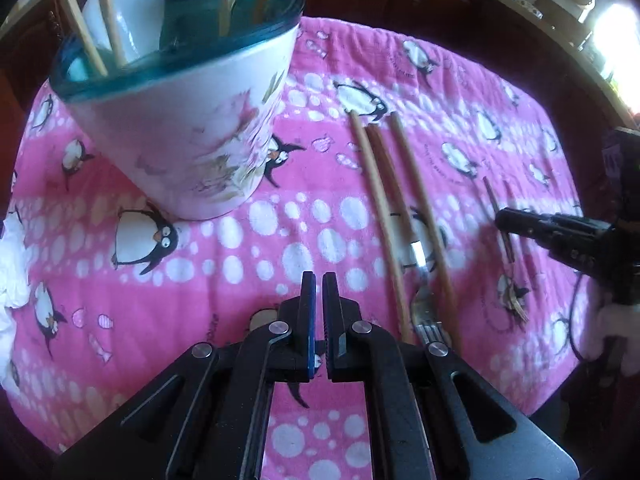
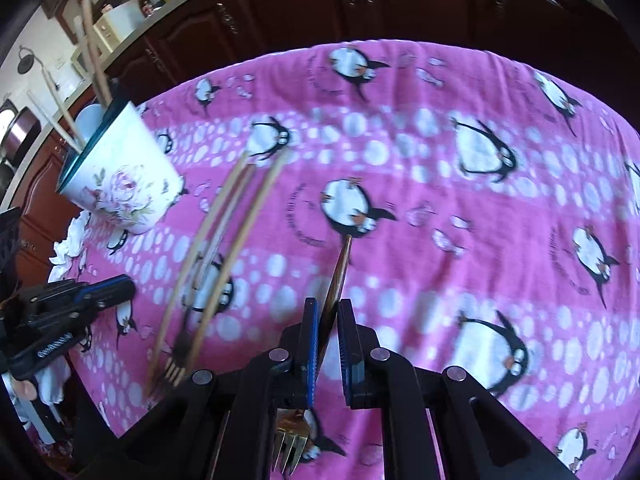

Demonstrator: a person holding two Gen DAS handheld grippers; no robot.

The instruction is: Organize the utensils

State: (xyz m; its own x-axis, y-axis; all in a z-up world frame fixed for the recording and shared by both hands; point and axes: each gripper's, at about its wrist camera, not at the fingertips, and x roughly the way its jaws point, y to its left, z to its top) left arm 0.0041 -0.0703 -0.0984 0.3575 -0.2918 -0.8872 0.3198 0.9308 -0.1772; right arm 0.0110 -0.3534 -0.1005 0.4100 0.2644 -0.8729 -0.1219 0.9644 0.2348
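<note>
A white floral cup with a teal rim holds several wooden utensils and stands on the pink penguin cloth; it also shows in the right wrist view. Two chopsticks and a fork lie side by side right of the cup; they also show in the right wrist view. My left gripper is shut and empty, above the cloth just left of them. My right gripper straddles a dark-handled gold fork lying on the cloth, jaws slightly apart around the handle.
Crumpled white tissue lies at the cloth's left edge. Dark wooden cabinets run behind the table. The right gripper shows at the right in the left wrist view, the left gripper at the left in the right wrist view.
</note>
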